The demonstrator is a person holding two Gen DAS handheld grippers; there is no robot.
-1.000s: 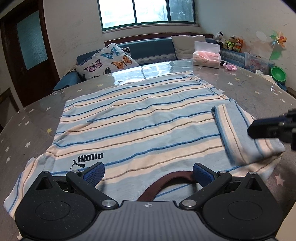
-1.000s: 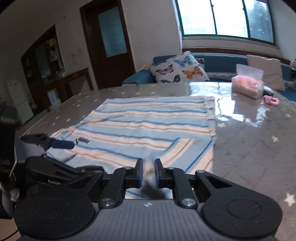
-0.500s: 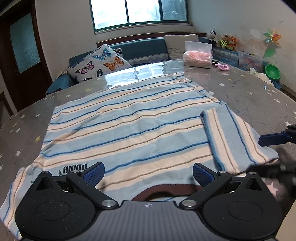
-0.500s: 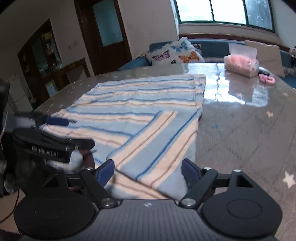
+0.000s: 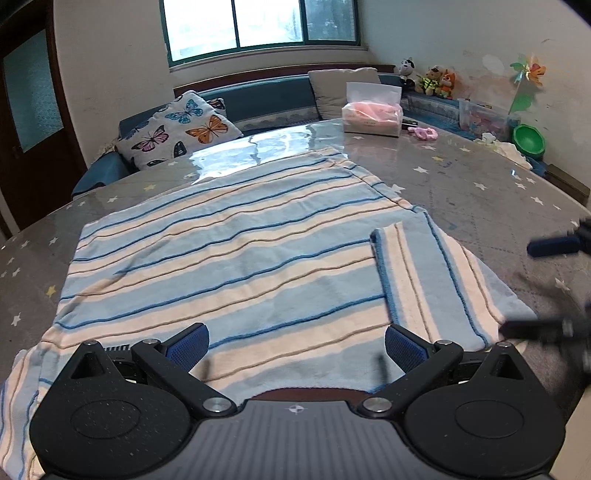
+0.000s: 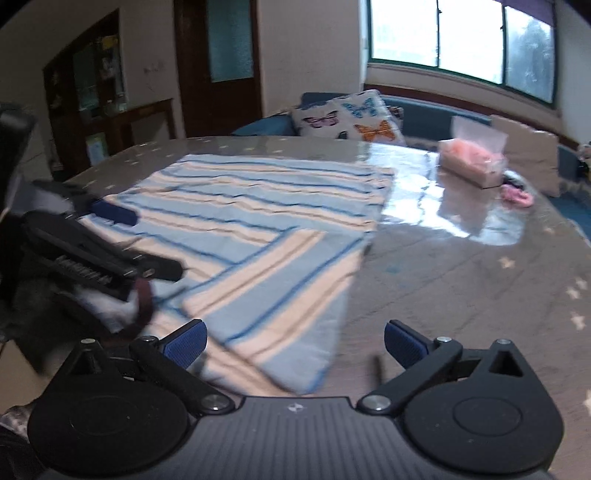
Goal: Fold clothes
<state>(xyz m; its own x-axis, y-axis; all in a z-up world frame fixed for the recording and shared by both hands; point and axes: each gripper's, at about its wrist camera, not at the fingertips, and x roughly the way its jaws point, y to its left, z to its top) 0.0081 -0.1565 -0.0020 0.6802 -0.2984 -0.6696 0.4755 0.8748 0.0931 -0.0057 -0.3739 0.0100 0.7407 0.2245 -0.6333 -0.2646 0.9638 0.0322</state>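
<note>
Shirt: blue-and-cream striped knit T-shirt (image 5: 229, 258) lies flat on the grey star-patterned table (image 5: 480, 192).
Sleeve: folded inward (image 6: 273, 280).
Right gripper (image 6: 293, 341): just opened, released, empty.
Left gripper (image 5: 295, 343): spread, empty, over the collar.
Next: likely the other sleeve.

A home living room, blue sofa (image 5: 258, 99) under a wide window (image 5: 258, 27), butterfly-print cushion (image 5: 177, 129), soft toys (image 5: 432, 79) on a ledge, tissue pack (image 5: 371, 118) on a star-patterned counter (image 5: 480, 192), dark wooden door (image 6: 218, 66), glass-fronted cabinet (image 6: 92, 81)
</note>
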